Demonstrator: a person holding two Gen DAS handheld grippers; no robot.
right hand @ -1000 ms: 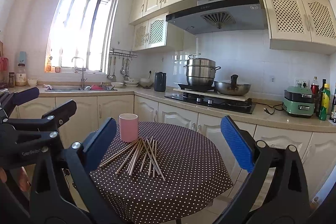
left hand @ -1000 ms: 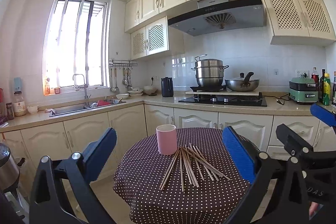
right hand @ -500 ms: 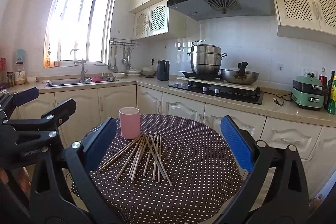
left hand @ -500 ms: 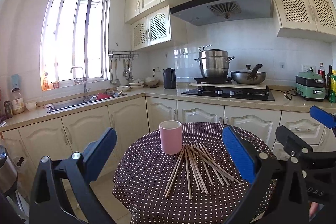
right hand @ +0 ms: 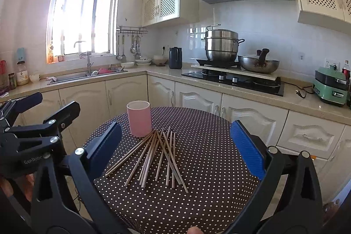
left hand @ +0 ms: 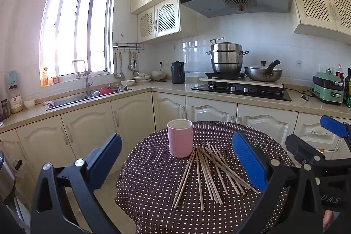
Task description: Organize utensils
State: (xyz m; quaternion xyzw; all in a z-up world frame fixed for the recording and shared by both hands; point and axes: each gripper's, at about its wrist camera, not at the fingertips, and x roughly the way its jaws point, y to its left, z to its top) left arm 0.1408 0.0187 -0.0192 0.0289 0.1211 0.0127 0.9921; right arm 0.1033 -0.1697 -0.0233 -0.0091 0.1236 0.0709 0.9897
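pink cup [left hand: 180, 138] touching chopsticks' [left hand: 208, 170] far ends

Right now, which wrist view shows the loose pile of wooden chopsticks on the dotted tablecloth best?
The right wrist view: the wooden chopsticks lie fanned out, unobstructed, between its open fingers, beside the pink cylindrical cup. In the left wrist view the same pile is visible, but its right-hand ends run behind the blue finger pad.
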